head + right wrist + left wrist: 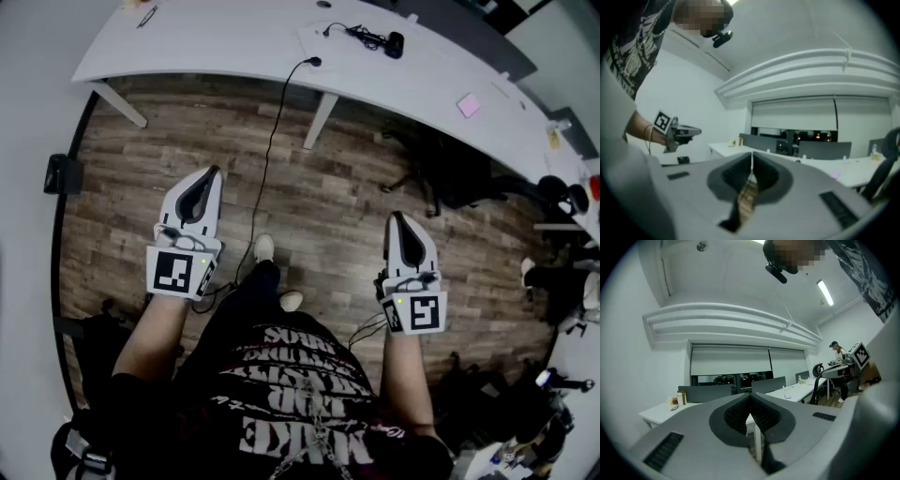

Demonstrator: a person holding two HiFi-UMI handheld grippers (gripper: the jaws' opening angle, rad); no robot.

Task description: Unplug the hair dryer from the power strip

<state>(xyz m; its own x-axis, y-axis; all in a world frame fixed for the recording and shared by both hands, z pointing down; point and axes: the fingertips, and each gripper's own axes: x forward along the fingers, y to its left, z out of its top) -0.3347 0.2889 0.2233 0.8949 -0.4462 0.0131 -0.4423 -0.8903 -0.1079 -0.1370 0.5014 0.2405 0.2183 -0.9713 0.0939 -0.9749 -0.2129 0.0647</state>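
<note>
Head view is showing the left gripper (214, 172) and right gripper (394, 217) hovering level over the wood floor (356, 187), both clenched on nothing. Only this view is catching a black corded device (394, 44), too small to name, lying on the white table (234, 37) well ahead, with a black cable (267, 159) dangling in between. The left gripper view alone is picking up a person (836, 350) far off.

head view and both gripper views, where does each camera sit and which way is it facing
Head view: on the person's head, looking steeply down at the brown wood-plank floor and long white desk; shows arms, black printed shirt, left gripper, right gripper.
Left gripper view: on the left gripper, facing level at a pale window blind; own shut jaws below.
Right gripper view: on the right gripper, facing level likewise; own shut jaws below.
Shared: each gripper view catches the other gripper at its edge.
</note>
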